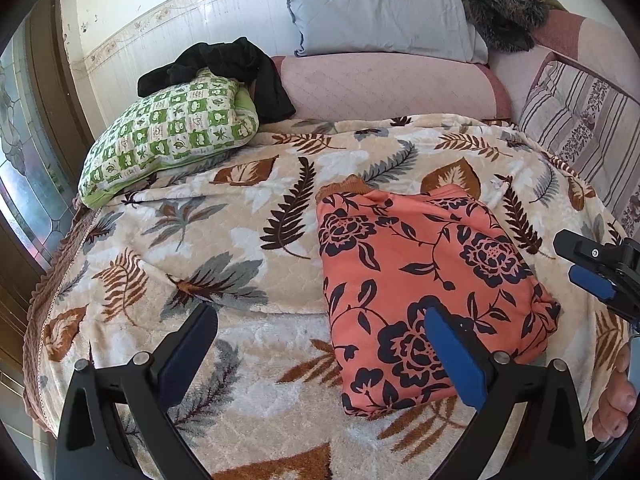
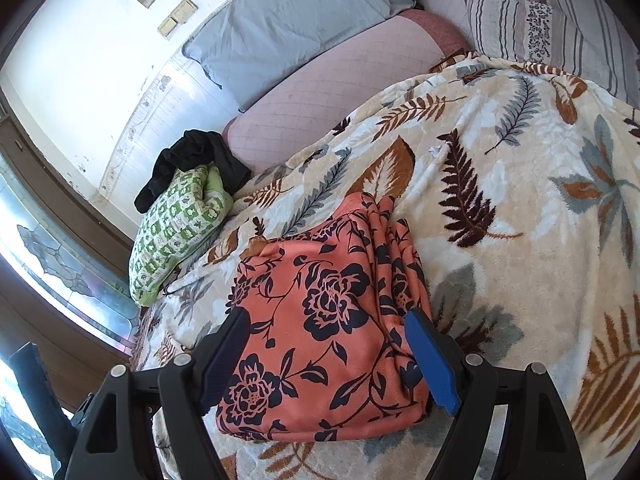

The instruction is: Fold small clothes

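An orange garment with a dark floral print (image 1: 428,292) lies folded into a thick rectangle on the leaf-patterned blanket (image 1: 208,240). It also shows in the right wrist view (image 2: 320,340). My left gripper (image 1: 320,336) is open and empty, hovering above the garment's left edge. My right gripper (image 2: 324,340) is open and empty, its jaws spread wide over the near part of the garment. The right gripper also shows at the right edge of the left wrist view (image 1: 596,268).
A green checked pillow (image 1: 168,136) with a black garment (image 1: 224,72) on it lies at the back left. A grey pillow (image 1: 380,12) and pink bolster (image 1: 384,88) are behind. A striped quilt (image 1: 580,128) is at right. A window (image 2: 60,272) is left of the bed.
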The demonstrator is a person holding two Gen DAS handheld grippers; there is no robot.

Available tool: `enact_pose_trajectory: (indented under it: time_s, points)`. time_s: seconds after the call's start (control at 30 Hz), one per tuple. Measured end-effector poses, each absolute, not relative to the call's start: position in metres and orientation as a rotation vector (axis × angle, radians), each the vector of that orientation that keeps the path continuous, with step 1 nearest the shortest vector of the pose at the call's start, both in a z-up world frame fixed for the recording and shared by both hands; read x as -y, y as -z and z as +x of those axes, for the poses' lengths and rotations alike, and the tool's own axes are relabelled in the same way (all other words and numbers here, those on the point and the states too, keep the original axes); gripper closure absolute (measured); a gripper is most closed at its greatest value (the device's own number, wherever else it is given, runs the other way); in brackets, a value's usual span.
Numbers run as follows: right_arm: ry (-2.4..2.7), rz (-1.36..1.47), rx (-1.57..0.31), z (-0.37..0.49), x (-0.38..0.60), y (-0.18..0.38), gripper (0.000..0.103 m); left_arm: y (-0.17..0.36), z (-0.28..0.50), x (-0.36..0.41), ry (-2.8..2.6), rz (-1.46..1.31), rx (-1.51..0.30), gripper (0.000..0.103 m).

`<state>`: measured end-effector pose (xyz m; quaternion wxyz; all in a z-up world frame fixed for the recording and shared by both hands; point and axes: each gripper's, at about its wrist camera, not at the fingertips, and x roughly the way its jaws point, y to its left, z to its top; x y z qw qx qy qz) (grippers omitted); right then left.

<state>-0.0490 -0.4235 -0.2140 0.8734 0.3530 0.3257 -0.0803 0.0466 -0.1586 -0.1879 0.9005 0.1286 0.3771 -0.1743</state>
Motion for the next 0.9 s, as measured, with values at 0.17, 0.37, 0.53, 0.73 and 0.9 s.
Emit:
enact_pose_trajectory:
  time_s: [0.17, 0.37, 0.53, 0.73, 0.9]
  points:
    - [0.182, 0.734, -0.693, -0.047, 0.425, 0.218, 0.021, 0.197, 0.054, 0.16, 0.37, 0.258, -0.799, 0.0]
    - [0.216, 0.749, -0.709, -0.041, 0.438, 0.225, 0.021, 0.21, 0.069, 0.163, 0.415, 0.25, -0.846, 0.0]
    - [0.221, 0.853, -0.726, -0.038, 0.465, 0.242, 0.021, 0.222, 0.096, 0.163, 0.499, 0.196, -0.922, 0.0]
    - [0.151, 1.036, -0.779, -0.029, 0.484, 0.278, 0.021, 0.246, 0.13, 0.167, 0.612, 0.134, -1.044, 0.0]
    - [0.155, 1.014, -0.792, -0.017, 0.482, 0.285, 0.021, 0.257, 0.133, 0.171, 0.676, 0.117, -1.038, 0.0]
